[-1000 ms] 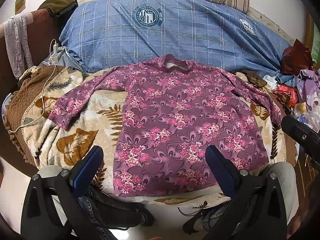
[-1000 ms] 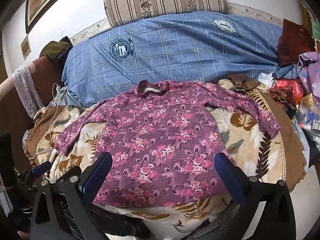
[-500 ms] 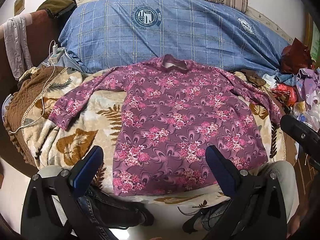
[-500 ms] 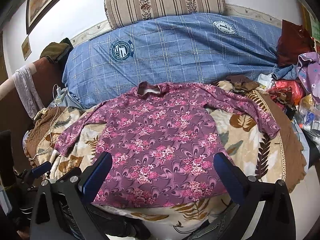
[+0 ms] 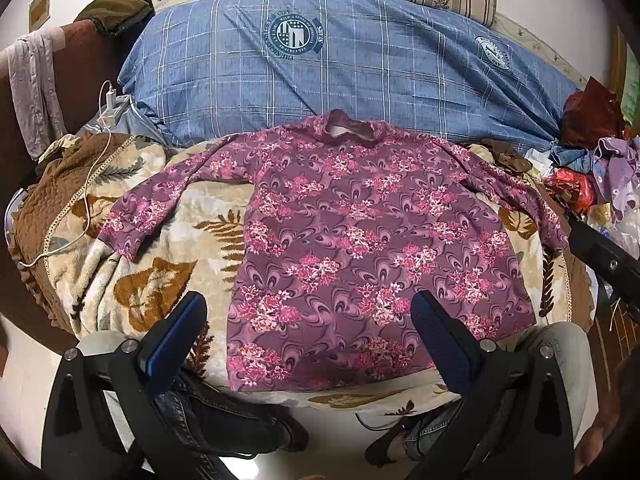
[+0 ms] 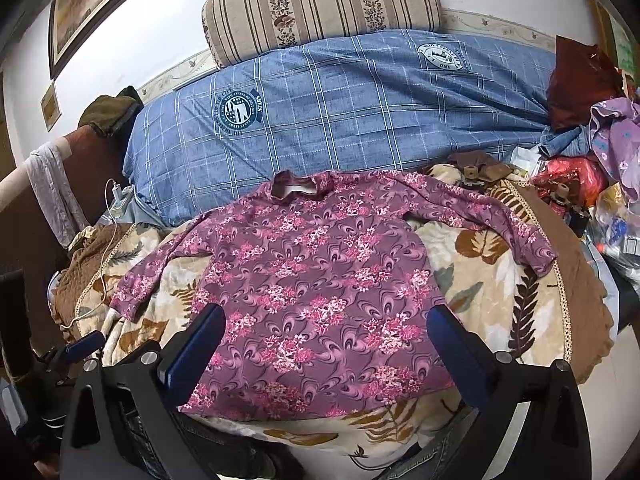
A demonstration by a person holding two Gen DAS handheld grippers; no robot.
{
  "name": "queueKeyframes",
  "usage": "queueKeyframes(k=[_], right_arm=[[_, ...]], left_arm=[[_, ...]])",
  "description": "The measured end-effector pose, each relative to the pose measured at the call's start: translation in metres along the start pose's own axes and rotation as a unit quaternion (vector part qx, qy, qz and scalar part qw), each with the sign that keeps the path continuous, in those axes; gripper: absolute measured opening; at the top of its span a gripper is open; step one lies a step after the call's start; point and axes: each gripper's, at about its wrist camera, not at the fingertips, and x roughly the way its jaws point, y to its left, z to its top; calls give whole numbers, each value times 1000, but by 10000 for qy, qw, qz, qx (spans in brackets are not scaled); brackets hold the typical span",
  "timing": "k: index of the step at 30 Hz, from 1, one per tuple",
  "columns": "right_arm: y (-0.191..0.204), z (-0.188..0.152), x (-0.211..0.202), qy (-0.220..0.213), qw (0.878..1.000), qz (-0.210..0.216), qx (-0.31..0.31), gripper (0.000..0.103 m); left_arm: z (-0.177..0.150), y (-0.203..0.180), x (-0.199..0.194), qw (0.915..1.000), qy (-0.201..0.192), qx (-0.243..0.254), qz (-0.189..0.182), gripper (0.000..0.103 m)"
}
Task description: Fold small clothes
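A purple long-sleeved top with pink flowers (image 5: pixel 360 248) lies flat and spread out on a leaf-patterned blanket (image 5: pixel 160 264), collar toward the far side, both sleeves stretched out. It also shows in the right wrist view (image 6: pixel 320 280). My left gripper (image 5: pixel 308 312) is open and empty, hovering above the hem near the bed's front edge. My right gripper (image 6: pixel 324 328) is open and empty, also above the hem. Neither touches the top.
A blue plaid duvet (image 5: pixel 340 72) and a striped pillow (image 6: pixel 320 4) lie behind the top. A pile of clothes and bags (image 6: pixel 592 168) sits at the right. A white charger cable (image 5: pixel 88 184) runs over the brown quilt on the left. My legs show below the bed edge.
Both grippers have drifted slightly; the top lies as before.
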Motion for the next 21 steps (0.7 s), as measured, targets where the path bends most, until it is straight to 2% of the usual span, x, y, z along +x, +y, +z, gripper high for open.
queueKeyframes(k=[21], right_arm=[[0, 2, -1, -5, 10000, -15, 15, 101]], left_arm=[[4, 5, -8, 9999, -105, -23, 45, 103]])
